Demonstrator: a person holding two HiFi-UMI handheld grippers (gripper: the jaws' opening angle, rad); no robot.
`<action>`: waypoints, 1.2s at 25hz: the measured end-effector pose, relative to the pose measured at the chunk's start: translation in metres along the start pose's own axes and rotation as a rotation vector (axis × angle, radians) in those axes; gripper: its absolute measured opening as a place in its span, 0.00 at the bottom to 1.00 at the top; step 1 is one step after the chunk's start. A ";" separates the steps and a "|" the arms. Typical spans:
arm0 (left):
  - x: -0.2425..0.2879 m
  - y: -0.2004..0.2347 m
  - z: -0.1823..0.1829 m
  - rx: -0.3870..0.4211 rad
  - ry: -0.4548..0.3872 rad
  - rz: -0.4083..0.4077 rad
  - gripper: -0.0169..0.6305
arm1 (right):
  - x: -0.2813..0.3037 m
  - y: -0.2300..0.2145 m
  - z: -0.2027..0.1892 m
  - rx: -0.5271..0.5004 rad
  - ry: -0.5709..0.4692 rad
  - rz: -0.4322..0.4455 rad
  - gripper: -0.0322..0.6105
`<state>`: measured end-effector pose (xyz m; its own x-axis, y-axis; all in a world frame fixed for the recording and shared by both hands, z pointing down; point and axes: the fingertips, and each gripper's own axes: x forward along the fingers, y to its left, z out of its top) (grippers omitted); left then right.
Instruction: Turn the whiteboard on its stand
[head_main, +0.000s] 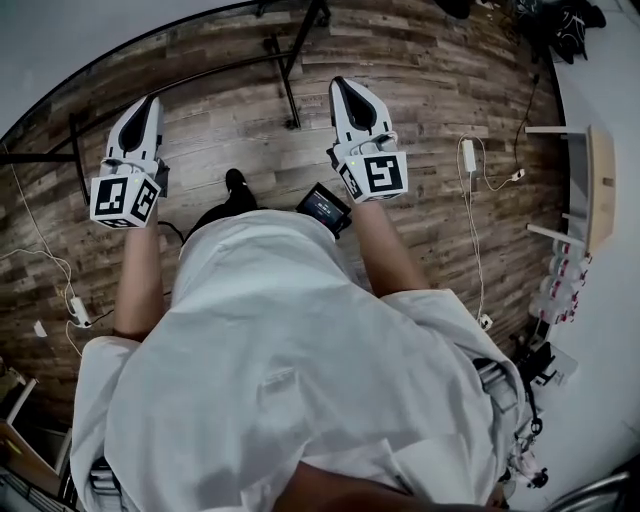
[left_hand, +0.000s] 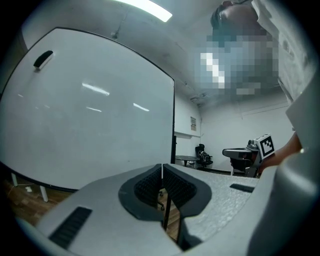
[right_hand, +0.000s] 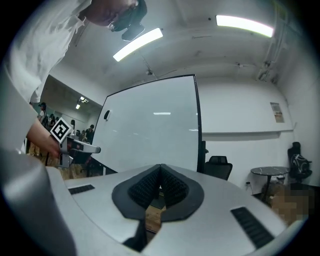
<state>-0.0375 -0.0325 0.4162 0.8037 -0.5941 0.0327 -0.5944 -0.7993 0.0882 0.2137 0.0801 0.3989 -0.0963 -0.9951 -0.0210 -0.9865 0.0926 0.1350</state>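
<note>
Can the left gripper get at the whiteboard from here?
Probably yes: nothing stands between the left gripper and the whiteboard ahead. Jaws are shut and empty, so they'd need opening first.

Person in a loose white short-sleeved shirt (head_main: 290, 350), with a white tool in each hand.
The left tool (head_main: 148, 104) and right tool (head_main: 348, 92) are pale grey-white textured plastic shells that taper to black ribbed pads (left_hand: 150, 186). Each carries a white cube with black square markers (head_main: 125, 200) at its rear. A black shoe (head_main: 236, 182) shows beyond the shirt hem.
</note>
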 end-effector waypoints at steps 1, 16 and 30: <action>-0.006 -0.011 -0.004 0.000 0.012 -0.007 0.05 | -0.011 0.003 -0.001 0.006 0.001 -0.005 0.05; -0.098 -0.045 -0.026 0.039 0.061 -0.015 0.05 | -0.065 0.086 -0.019 0.008 0.026 0.003 0.05; -0.174 0.092 -0.015 0.115 0.071 0.023 0.05 | 0.012 0.185 -0.005 0.048 0.045 -0.011 0.05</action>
<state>-0.2317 -0.0016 0.4333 0.7870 -0.6080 0.1046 -0.6089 -0.7928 -0.0276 0.0305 0.0847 0.4287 -0.0809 -0.9965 0.0227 -0.9927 0.0826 0.0877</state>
